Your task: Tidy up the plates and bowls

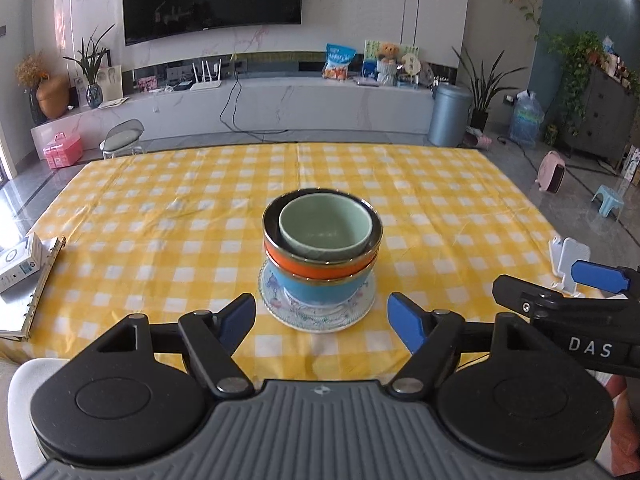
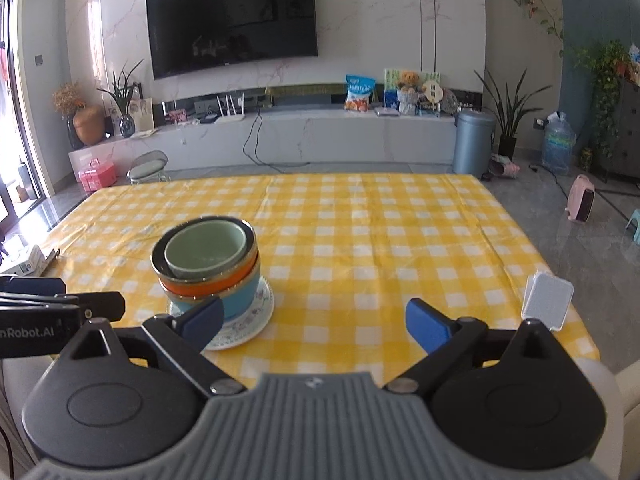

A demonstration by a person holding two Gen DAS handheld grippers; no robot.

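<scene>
A stack stands on the yellow checked tablecloth (image 1: 160, 216): a floral plate (image 1: 320, 316) at the bottom, then a blue bowl (image 1: 320, 290), an orange bowl (image 1: 316, 266) and a pale green bowl (image 1: 326, 222) nested on top. My left gripper (image 1: 322, 318) is open just in front of the plate, nothing between its blue pads. In the right wrist view the same stack, topped by the green bowl (image 2: 206, 250), sits on its plate (image 2: 248, 328) ahead and to the left. My right gripper (image 2: 316, 318) is open over bare cloth, its left pad overlapping the plate's near edge in the picture.
A ring binder (image 1: 40, 284) and a small white box (image 1: 18, 260) lie at the table's left edge. A white stand (image 2: 546, 300) sits at the right edge. The right gripper's arm (image 1: 572, 312) reaches in beside the left one. Beyond the table are a TV wall, stool and bin.
</scene>
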